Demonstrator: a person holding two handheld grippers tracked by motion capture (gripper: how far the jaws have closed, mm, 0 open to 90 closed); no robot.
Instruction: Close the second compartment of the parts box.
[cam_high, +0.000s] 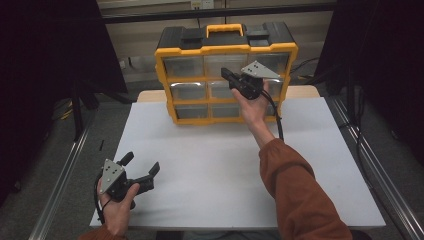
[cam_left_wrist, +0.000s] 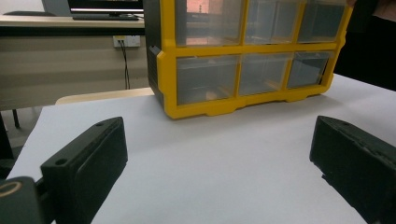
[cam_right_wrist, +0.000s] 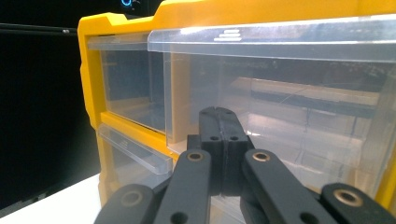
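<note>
From the high view, a yellow box of drawers (cam_high: 226, 75) stands at the far end of the white table (cam_high: 220, 165); the right gripper (cam_high: 226, 74) is clenched with its tips at a clear top-row drawer, while the left gripper (cam_high: 141, 167) rests spread wide and empty near the table's front edge. In the left gripper view, the see-through drawers in their yellow frame (cam_left_wrist: 252, 49) stand well ahead of the parted jaws. In the right gripper view, the closed tips sit against the clear drawer (cam_right_wrist: 299, 93), which sticks out a bit; a hard push could probably slide the box back or slip off the smooth front.
</note>
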